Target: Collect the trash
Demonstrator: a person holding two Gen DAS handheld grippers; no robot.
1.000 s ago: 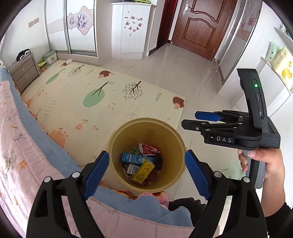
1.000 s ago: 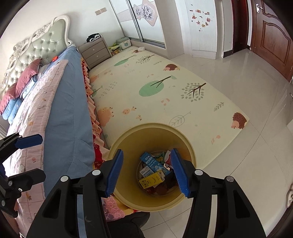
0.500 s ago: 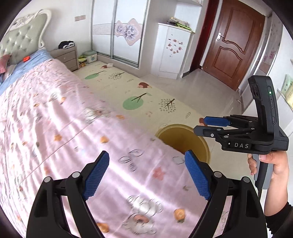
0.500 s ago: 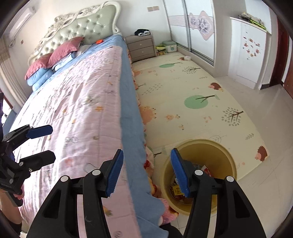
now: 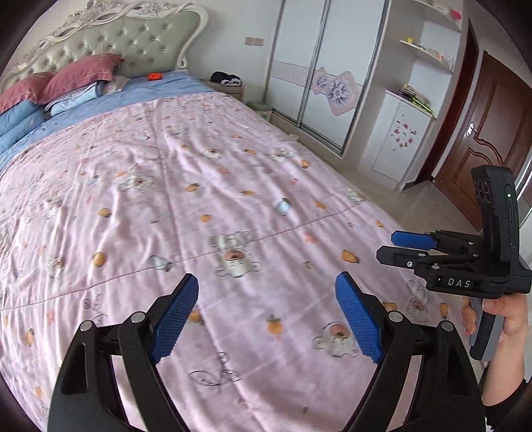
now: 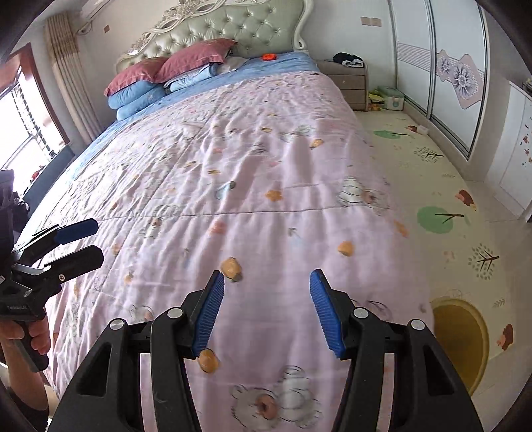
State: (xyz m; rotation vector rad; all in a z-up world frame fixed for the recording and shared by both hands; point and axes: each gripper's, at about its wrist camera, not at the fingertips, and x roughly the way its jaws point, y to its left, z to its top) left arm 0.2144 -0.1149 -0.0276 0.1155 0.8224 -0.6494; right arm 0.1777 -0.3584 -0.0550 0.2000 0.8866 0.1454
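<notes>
My left gripper (image 5: 267,292) is open and empty above the foot end of a bed with a pink patterned quilt (image 5: 186,186). My right gripper (image 6: 267,287) is open and empty above the same quilt (image 6: 252,172). It also shows at the right of the left wrist view (image 5: 397,247), and the left gripper shows at the left of the right wrist view (image 6: 83,241). The yellow trash bin (image 6: 460,335) stands on the floor beside the bed at the lower right; its inside is hidden. A small orange object (image 5: 153,76) lies near the pillows, also in the right wrist view (image 6: 268,56).
Pillows (image 6: 173,71) and a tufted headboard (image 6: 232,26) are at the far end. A play mat (image 6: 442,199) covers the floor right of the bed. A nightstand (image 6: 349,83), sliding wardrobe (image 5: 319,73) and brown door (image 5: 488,139) lie beyond.
Both grippers have swung up and away from the trash bin to face the bed. The bin has left the left wrist view and moved to the right edge of the right wrist view.
</notes>
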